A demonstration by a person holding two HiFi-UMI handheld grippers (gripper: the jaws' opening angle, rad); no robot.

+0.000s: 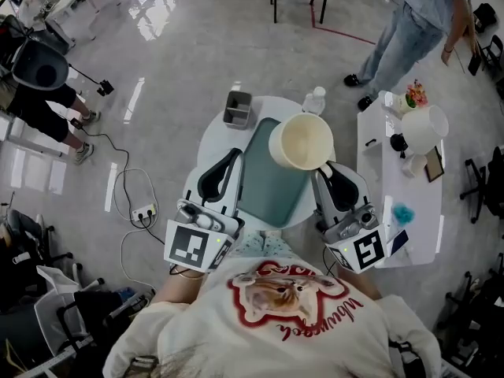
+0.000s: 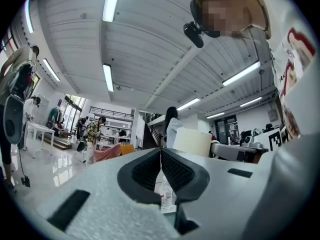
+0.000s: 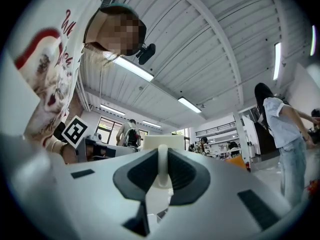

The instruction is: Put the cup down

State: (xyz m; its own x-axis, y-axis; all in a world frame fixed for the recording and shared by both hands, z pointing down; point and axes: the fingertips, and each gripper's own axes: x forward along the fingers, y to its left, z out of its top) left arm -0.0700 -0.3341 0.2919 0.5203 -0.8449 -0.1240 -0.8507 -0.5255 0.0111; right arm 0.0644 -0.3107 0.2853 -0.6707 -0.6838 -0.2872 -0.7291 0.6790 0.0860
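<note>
A cream cup [image 1: 302, 142] hangs above the right side of a grey-green tray [image 1: 268, 183] on the round white table [image 1: 213, 136]. My right gripper [image 1: 325, 167] is shut on the cup's handle. In the right gripper view the white handle [image 3: 162, 166] is pinched between the dark pads, with the cup's body [image 3: 161, 142] just beyond. My left gripper [image 1: 233, 154] hovers over the tray's left edge, shut with nothing in it. In the left gripper view its jaws [image 2: 161, 152] meet, and the cup [image 2: 191, 141] shows to the right.
A small grey container [image 1: 237, 109] and a clear water bottle [image 1: 313, 101] stand at the table's far edge. A white side table [image 1: 421, 203] on the right holds a white jug [image 1: 425, 128] and flowers [image 1: 415, 94]. People stand on the floor around.
</note>
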